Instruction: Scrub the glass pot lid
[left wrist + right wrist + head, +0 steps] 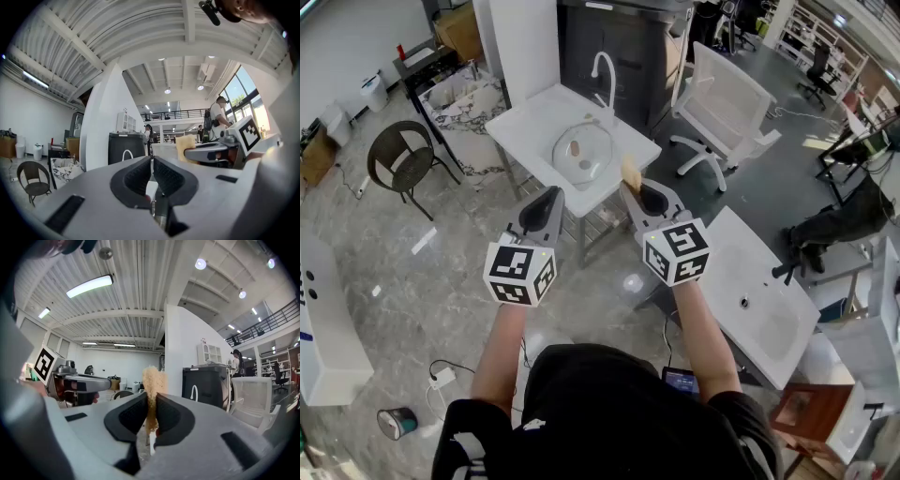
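Observation:
A glass pot lid (pixel 582 153) lies in the basin of a small white sink stand (pixel 520 120) ahead of me. My left gripper (pixel 551 199) is held level short of the stand's near edge, shut with nothing between its jaws. My right gripper (pixel 630 190) is beside it, shut on a tan sponge (pixel 630 173) that sticks out past the jaws. In the right gripper view the sponge (pixel 153 385) rises between the black pads. In the left gripper view the pads (pixel 140 177) meet, and the right gripper with its sponge (pixel 186 143) shows at the right.
A white curved faucet (pixel 606 77) stands at the back of the sink stand. A white office chair (pixel 724 103) is at the right, a second white basin top (pixel 766 305) at the lower right, a round dark chair (pixel 403 158) at the left. A white pillar (pixel 526 42) is behind.

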